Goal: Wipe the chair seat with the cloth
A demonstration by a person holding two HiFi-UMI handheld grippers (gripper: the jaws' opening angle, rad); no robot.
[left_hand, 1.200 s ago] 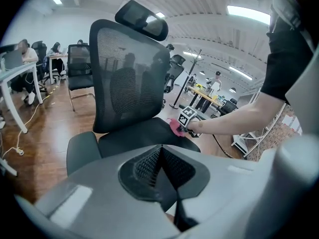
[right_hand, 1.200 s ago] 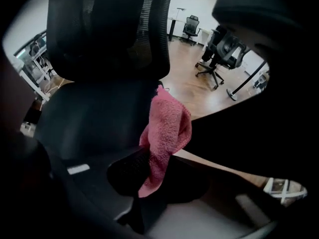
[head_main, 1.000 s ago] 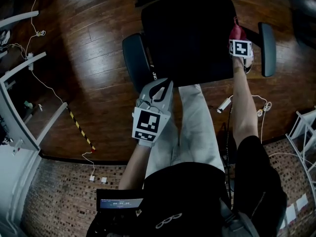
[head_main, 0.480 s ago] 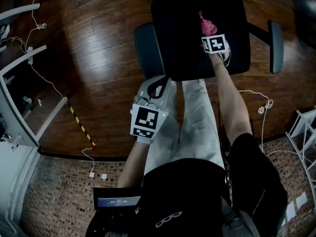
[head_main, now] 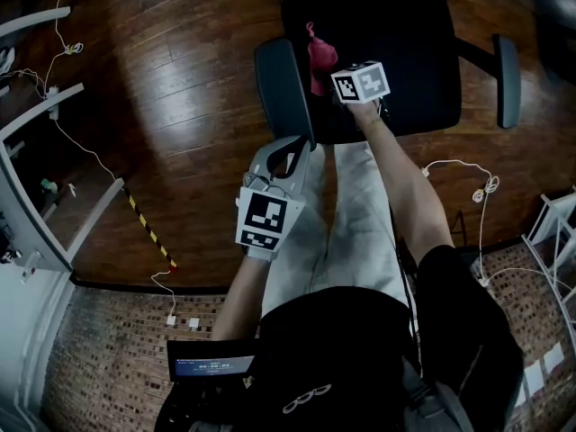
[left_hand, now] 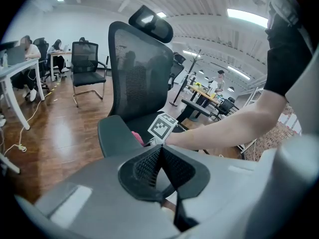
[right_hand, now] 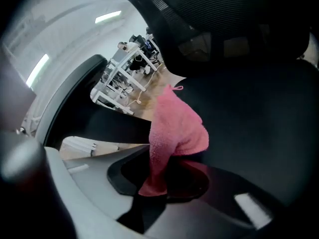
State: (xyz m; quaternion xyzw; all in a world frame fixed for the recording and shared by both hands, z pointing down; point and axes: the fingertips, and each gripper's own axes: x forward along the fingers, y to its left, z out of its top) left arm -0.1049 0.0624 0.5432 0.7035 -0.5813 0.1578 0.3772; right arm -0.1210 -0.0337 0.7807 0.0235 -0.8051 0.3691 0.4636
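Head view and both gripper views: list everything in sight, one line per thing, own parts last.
chair seat: one, black, ahead of the person
backrest: one, black mesh, behind the chair seat
armrests: two, dark, either side of the chair seat
cloth: one, pink, on the chair seat near the left armrest
floor: brown wood planks, around the chair
cables: several, white, on the floor
striped tape: one, yellow-black, floor at left
second chair: one, black, far background
left gripper: grey, shut, empty, short of the chair
right gripper: shut on cloth, over the chair seat
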